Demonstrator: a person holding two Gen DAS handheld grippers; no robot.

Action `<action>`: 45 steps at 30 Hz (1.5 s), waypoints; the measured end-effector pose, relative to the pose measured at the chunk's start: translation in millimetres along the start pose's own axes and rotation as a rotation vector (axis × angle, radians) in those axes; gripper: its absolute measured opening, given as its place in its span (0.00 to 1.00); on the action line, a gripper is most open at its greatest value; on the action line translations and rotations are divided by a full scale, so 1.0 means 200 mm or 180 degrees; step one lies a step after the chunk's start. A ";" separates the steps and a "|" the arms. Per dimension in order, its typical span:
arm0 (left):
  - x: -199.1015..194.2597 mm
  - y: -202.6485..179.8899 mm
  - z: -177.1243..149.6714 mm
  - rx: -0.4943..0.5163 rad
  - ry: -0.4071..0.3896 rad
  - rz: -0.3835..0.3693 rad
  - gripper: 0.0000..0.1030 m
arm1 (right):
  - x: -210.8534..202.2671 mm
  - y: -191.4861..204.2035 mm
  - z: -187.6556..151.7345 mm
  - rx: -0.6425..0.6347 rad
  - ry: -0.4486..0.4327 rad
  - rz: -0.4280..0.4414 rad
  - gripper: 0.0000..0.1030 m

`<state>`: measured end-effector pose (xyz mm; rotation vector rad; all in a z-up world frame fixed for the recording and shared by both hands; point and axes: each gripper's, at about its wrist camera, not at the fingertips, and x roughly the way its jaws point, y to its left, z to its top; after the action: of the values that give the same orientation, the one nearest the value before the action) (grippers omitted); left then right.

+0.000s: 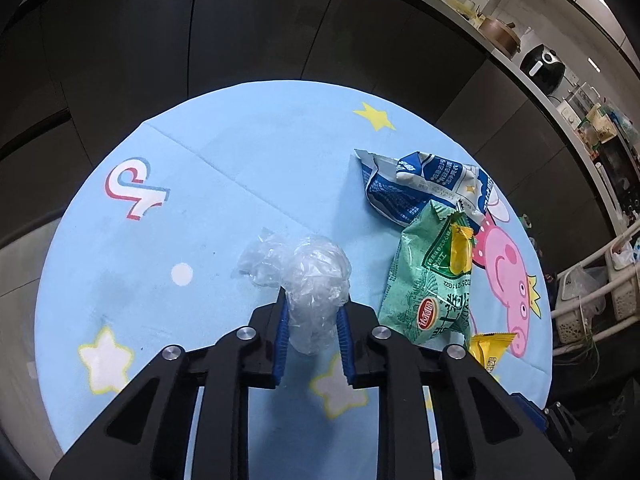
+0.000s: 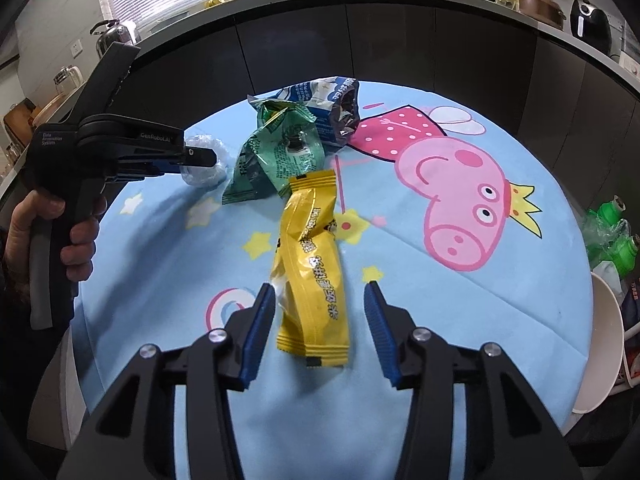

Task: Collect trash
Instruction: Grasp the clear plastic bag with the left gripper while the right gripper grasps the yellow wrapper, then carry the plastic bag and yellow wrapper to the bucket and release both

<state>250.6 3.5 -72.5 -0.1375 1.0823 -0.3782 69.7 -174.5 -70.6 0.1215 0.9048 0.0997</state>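
Note:
My left gripper (image 1: 311,304) is shut on a crumpled clear plastic wrap (image 1: 316,276) at the middle of the round blue table (image 1: 224,168); it also shows in the right wrist view (image 2: 200,158) with the wrap (image 2: 204,174) between its fingers. My right gripper (image 2: 320,300) is open, its fingers on either side of a yellow snack wrapper (image 2: 310,276) lying on the table. A green chip bag (image 2: 276,152) and a blue-white bag (image 2: 324,104) lie behind it; both show in the left wrist view, the green bag (image 1: 428,280) and the blue-white bag (image 1: 420,184).
The tablecloth carries a pink pig print (image 2: 456,184). A white bowl-like rim (image 2: 608,344) and green bottles (image 2: 612,236) sit off the table's right edge. A dark kitchen counter (image 2: 360,32) with appliances curves behind the table.

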 end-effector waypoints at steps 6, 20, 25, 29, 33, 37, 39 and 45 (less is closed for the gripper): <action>-0.13 -0.01 -0.09 0.0050 -0.0096 0.0064 0.07 | -0.03 0.01 -0.01 0.0021 -0.0002 0.0125 0.03; -0.49 -0.36 -0.33 0.0508 -0.0276 -0.0147 0.07 | -0.34 -0.07 -0.02 0.0201 -0.0413 0.0147 0.03; -0.55 -0.51 -0.36 0.0679 -0.0324 -0.0199 0.07 | -0.44 -0.14 -0.04 0.0306 -0.0529 0.0083 0.03; -0.59 -0.62 -0.38 0.0807 -0.0368 -0.0256 0.07 | -0.50 -0.20 -0.06 0.0409 -0.0601 0.0023 0.04; -0.61 -0.72 -0.40 0.0941 -0.0387 -0.0296 0.07 | -0.56 -0.28 -0.09 0.0521 -0.0674 -0.0027 0.04; -0.62 -0.84 -0.41 0.1073 -0.0396 -0.0339 0.07 | -0.60 -0.34 -0.12 0.0620 -0.0725 -0.0070 0.04; -0.62 -0.89 -0.42 0.1123 -0.0391 -0.0363 0.07 | -0.62 -0.38 -0.14 0.0673 -0.0749 -0.0091 0.04; -0.59 -1.07 -0.44 0.1316 -0.0363 -0.0433 0.07 | -0.67 -0.52 -0.20 0.0858 -0.0814 -0.0162 0.04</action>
<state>74.2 -145.9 47.2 0.1347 0.8651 -0.7000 -39.9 -293.1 -5.5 0.3539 0.6618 -0.0849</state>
